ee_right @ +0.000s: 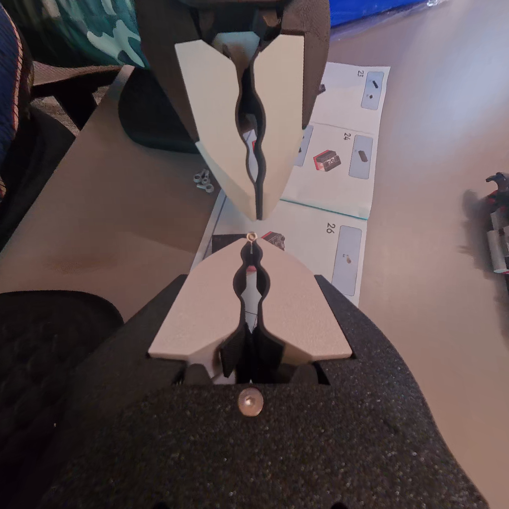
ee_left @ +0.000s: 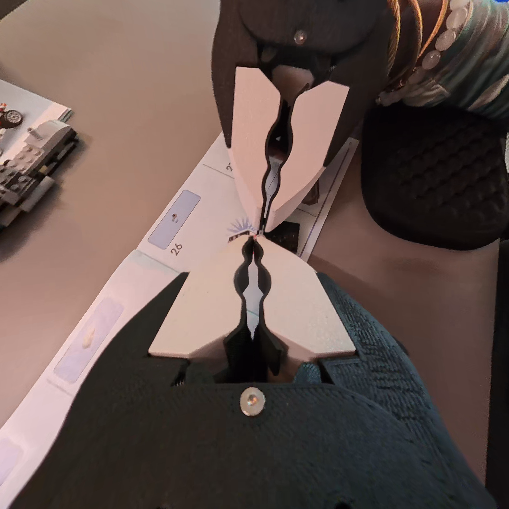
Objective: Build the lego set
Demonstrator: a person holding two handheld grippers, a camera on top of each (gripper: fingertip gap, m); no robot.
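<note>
The left gripper (ee_left: 252, 242) and right gripper (ee_right: 252, 239) meet tip to tip. The right's smooth white fingers pinch a tiny round ring (ee_right: 251, 235); the left's pinch a tiny part too small to name.

Black mesh chair seat (ee_left: 435, 176) past table edge; blue plastic sheet (ee_right: 377, 11) at table's far corner (partly cut off); camouflage-print sleeve (ee_right: 110, 33).

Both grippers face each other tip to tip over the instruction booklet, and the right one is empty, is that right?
Not quite. The right gripper is not empty: the right wrist view shows it shut on a tiny ring-topped piece. It does face the left gripper tip to tip over the instruction booklet.
</note>
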